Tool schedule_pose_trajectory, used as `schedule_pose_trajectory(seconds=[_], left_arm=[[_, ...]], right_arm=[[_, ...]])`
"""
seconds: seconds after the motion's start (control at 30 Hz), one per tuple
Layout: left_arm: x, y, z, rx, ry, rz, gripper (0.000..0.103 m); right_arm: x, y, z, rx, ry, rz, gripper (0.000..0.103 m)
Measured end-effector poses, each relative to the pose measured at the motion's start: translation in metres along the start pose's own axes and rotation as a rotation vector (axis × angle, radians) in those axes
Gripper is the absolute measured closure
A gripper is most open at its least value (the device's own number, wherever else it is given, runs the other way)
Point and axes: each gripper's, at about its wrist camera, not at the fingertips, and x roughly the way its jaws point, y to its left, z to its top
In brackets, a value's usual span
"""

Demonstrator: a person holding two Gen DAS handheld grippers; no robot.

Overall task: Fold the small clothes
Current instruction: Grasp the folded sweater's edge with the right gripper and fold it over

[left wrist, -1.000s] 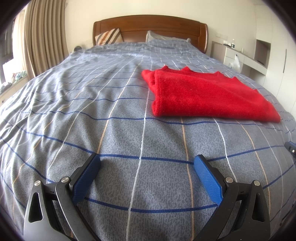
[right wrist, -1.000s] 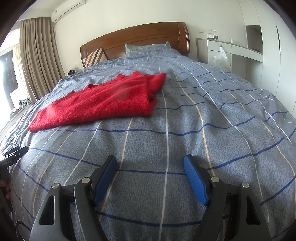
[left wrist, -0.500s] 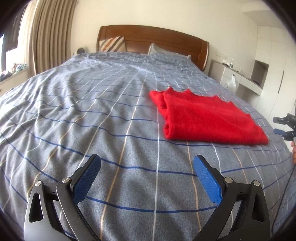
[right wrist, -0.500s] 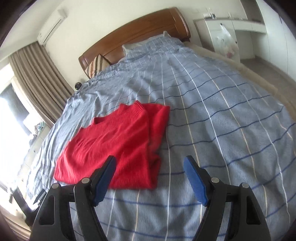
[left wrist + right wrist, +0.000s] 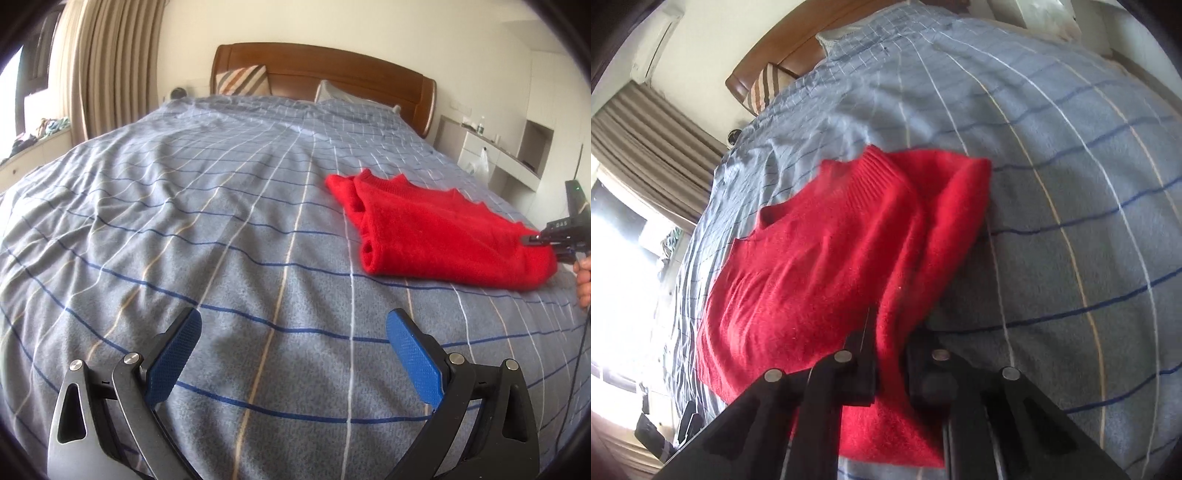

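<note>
A red sweater (image 5: 443, 236) lies folded lengthwise on the grey checked bed cover, right of centre in the left wrist view. My right gripper (image 5: 892, 332) has its jaws closing on the near end of the sweater (image 5: 820, 258), with a ridge of red knit pinched between the fingers. Seen from the left wrist, the right gripper (image 5: 533, 240) reaches in from the right edge onto the sweater's right end. My left gripper (image 5: 293, 321) hangs open over bare cover, well short of the sweater, nothing between its blue pads (image 5: 177, 354).
The bed cover (image 5: 221, 221) fills both views. A wooden headboard (image 5: 314, 66) with a striped cushion (image 5: 243, 79) stands at the far end. Curtains (image 5: 107, 66) hang at the left, white cabinets (image 5: 517, 155) stand at the right. A person's hand (image 5: 583, 280) shows at the right edge.
My right gripper swung over to the sweater's near end, dipped down and went from wide open to closed on the knit. The left gripper drifted a little and stayed open.
</note>
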Motion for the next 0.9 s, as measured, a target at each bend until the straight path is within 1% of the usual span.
schedule_pose_trajectory(seconds=[0.07,0.17,0.27,0.37,0.47,0.53,0.57,0.6,0.63,0.67,0.7,0.73,0.77,0.8,0.83,0.9], left_arm=[[-0.002,0.01,0.005,-0.029,-0.014,0.032,0.002],[-0.003,0.022,0.01,-0.06,-0.027,0.061,0.003],[-0.004,0.032,0.01,-0.1,-0.027,0.067,0.003],[-0.003,0.04,0.009,-0.119,-0.021,0.078,0.003],[0.002,0.043,0.009,-0.125,-0.004,0.081,0.003],[0.004,0.044,0.008,-0.127,0.008,0.078,0.003],[0.004,0.045,0.008,-0.128,0.013,0.077,0.003],[0.005,0.045,0.008,-0.129,0.017,0.077,0.003],[0.005,0.046,0.008,-0.132,0.02,0.078,0.003],[0.005,0.047,0.007,-0.136,0.022,0.078,0.003],[0.004,0.049,0.007,-0.142,0.023,0.077,0.003],[0.004,0.05,0.007,-0.149,0.023,0.075,0.003],[0.004,0.052,0.008,-0.158,0.022,0.073,0.003],[0.004,0.053,0.009,-0.167,0.021,0.07,0.003],[0.004,0.055,0.009,-0.176,0.019,0.067,0.003],[0.004,0.055,0.009,-0.183,0.016,0.063,0.003]], right_arm=[[-0.015,0.04,0.014,-0.069,-0.03,0.048,0.092],[-0.015,0.107,0.029,-0.163,-0.017,0.099,0.092],[0.011,0.176,0.027,-0.274,0.035,0.121,0.092],[0.051,0.228,0.012,-0.351,0.078,0.107,0.092],[0.09,0.249,-0.013,-0.366,0.134,0.08,0.092],[0.11,0.255,-0.034,-0.387,0.165,0.067,0.091],[0.118,0.258,-0.042,-0.391,0.195,0.087,0.083],[0.122,0.259,-0.048,-0.383,0.228,0.134,0.072],[0.119,0.259,-0.052,-0.364,0.255,0.202,0.065],[0.113,0.259,-0.052,-0.342,0.264,0.274,0.05],[0.103,0.257,-0.05,-0.323,0.265,0.359,0.047],[0.092,0.254,-0.046,-0.309,0.258,0.421,0.047],[0.081,0.251,-0.041,-0.305,0.238,0.444,0.047],[0.069,0.246,-0.036,-0.308,0.204,0.439,0.047],[0.059,0.239,-0.031,-0.316,0.168,0.407,0.047],[0.049,0.229,-0.026,-0.367,0.117,0.276,0.047]])
